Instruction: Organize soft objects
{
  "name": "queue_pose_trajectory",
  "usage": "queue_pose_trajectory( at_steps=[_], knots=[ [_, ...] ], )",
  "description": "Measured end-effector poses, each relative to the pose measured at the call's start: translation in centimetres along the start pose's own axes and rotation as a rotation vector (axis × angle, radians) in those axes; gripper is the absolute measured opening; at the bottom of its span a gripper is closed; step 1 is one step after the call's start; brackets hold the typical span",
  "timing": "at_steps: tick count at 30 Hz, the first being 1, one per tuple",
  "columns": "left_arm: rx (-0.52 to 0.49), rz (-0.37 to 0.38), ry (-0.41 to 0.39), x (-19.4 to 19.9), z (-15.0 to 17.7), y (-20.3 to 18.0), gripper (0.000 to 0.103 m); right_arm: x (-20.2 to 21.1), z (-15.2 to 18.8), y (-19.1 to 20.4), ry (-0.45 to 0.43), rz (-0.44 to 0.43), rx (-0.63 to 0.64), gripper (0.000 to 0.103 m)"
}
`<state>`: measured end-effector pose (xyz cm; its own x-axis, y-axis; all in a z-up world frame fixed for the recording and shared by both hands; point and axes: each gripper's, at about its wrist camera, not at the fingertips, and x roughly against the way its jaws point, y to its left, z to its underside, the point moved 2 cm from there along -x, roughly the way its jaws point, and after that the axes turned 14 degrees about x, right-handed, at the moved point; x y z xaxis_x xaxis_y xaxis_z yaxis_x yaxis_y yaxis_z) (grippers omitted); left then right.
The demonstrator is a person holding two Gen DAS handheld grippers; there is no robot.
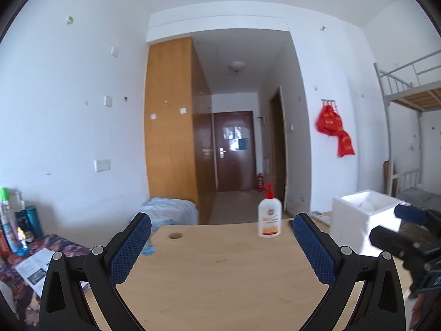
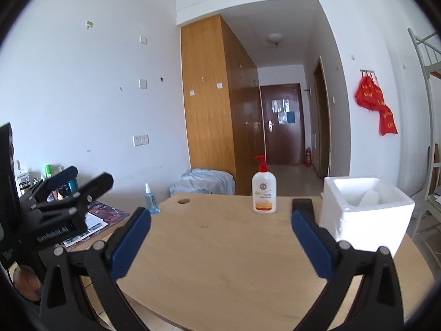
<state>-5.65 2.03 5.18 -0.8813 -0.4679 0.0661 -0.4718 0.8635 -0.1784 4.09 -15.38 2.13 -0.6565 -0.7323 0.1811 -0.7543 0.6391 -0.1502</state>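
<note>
A white foam box (image 2: 366, 215) stands on the right side of the wooden table (image 2: 220, 262), with something white inside it; it also shows in the left wrist view (image 1: 361, 220). My left gripper (image 1: 222, 222) is open and empty above the table (image 1: 220, 275). My right gripper (image 2: 220, 215) is open and empty, just left of the box. The left gripper also shows at the left of the right wrist view (image 2: 80, 179), and the right gripper shows at the right of the left wrist view (image 1: 397, 226). No soft object lies on the table in view.
A white pump bottle with a red top (image 2: 264, 190) stands at the table's far edge, also in the left wrist view (image 1: 269, 218). A dark phone (image 2: 301, 202) lies beside the box. A cluttered side table (image 1: 33, 259) with bottles sits left. Blue bedding (image 2: 204, 182) lies beyond.
</note>
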Motion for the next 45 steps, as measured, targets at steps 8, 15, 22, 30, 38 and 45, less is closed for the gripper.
queue_pose_trajectory(
  at_steps=[8, 15, 22, 30, 38, 45],
  knots=[
    [0.032, -0.045, 0.057, -1.6, 2.8, 2.2, 0.103, 0.2, 1.6, 1.5, -0.03, 0.049, 0.003, 0.103],
    [0.06, -0.034, 0.095, -1.8, 4.0, 2.5, 0.103, -0.1, 3.1, 2.6, -0.011, 0.06, 0.01, 0.103],
    [0.082, -0.031, 0.11, -1.7, 4.0, 2.6, 0.103, 0.1, 2.9, 2.7, -0.009, 0.069, 0.006, 0.103],
    [0.09, -0.048, 0.133, -2.2, 4.4, 2.7, 0.103, 0.0, 3.4, 2.4, 0.011, 0.074, -0.007, 0.103],
    [0.071, -0.031, 0.136, -1.9, 4.6, 2.2, 0.103, 0.0, 3.5, 2.9, 0.022, 0.077, 0.004, 0.103],
    [0.08, -0.024, 0.131, -1.7, 4.5, 2.4, 0.103, -0.2, 3.5, 2.9, 0.025, 0.082, 0.005, 0.103]
  ],
)
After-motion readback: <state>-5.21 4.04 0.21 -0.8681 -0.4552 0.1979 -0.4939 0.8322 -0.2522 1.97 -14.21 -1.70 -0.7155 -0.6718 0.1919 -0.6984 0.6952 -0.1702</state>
